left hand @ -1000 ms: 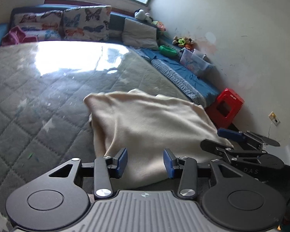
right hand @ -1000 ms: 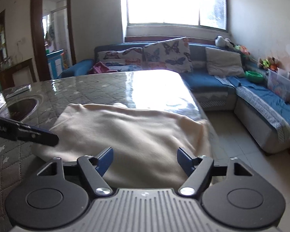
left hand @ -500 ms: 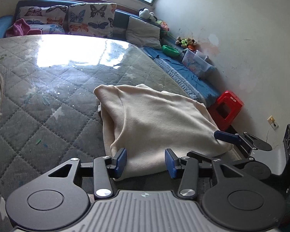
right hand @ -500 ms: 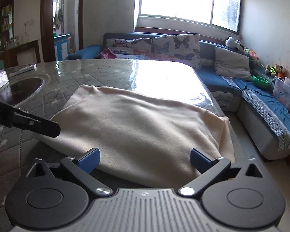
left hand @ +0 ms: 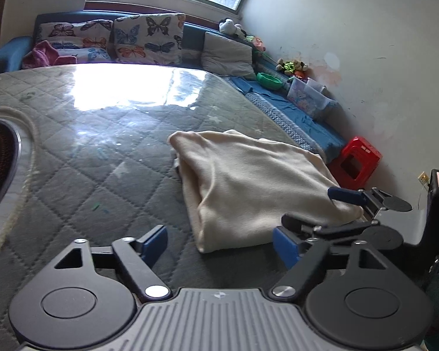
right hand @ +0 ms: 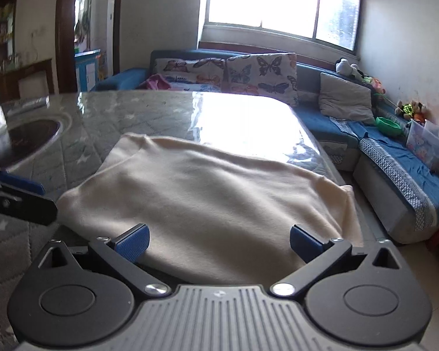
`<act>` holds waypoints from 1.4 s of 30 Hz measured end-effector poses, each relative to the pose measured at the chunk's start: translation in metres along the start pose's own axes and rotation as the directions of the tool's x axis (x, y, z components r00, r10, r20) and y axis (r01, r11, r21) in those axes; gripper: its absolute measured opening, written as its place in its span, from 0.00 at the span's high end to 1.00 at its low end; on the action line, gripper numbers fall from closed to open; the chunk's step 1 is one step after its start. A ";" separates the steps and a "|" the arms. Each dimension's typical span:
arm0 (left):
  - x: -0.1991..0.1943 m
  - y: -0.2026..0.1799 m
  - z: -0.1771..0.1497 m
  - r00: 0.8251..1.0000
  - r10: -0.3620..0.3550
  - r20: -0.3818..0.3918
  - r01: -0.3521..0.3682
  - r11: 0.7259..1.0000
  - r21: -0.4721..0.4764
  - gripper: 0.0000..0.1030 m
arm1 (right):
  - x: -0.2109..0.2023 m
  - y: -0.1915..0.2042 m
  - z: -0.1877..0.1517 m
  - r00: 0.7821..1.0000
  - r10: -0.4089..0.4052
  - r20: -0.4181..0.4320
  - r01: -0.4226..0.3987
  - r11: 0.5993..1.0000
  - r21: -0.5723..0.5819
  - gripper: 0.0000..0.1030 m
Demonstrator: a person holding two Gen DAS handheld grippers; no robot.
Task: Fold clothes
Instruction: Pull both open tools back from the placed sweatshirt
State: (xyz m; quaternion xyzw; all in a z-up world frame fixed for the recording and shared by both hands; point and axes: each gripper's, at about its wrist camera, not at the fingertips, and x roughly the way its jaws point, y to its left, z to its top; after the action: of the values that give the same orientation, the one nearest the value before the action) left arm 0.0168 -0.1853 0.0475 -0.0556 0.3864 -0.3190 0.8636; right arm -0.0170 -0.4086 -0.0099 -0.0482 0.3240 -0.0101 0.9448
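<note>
Grey quilted table (left hand: 108,158) bears a folded cream garment (left hand: 248,181).

A home living room; blue sofa (right hand: 330,117) with butterfly cushions (right hand: 260,73); soft toys (left hand: 291,65) along the wall.

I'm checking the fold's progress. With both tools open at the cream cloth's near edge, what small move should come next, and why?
Probably ease the left tool forward onto the near corner of the cloth and close. Its jaws have just been opening, with only that corner between them, not pinched. The right tool, also just opened, already straddles the near edge. The cloth lies folded on the table.
</note>
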 end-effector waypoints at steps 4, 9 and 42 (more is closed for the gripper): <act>-0.005 0.007 -0.002 1.000 0.024 0.010 -0.024 1.000 -0.005 0.07 | -0.003 0.012 0.000 0.999 -0.043 0.016 0.044 0.997 -0.062 0.00; -0.011 0.014 -0.004 0.999 0.039 0.016 -0.038 0.999 -0.021 0.00 | -0.005 0.017 0.004 0.999 -0.028 0.025 0.030 0.998 -0.047 0.00; -0.017 0.008 -0.019 0.982 0.189 -0.007 -0.189 0.982 0.028 0.00 | -0.028 0.013 -0.015 0.999 -0.023 -0.040 0.027 0.995 0.096 0.00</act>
State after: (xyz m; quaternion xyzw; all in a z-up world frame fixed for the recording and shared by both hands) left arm -0.0007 -0.1660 0.0422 -0.0053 0.3896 -0.2410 0.8889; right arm -0.0486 -0.3955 -0.0059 -0.0062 0.3409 -0.0387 0.9393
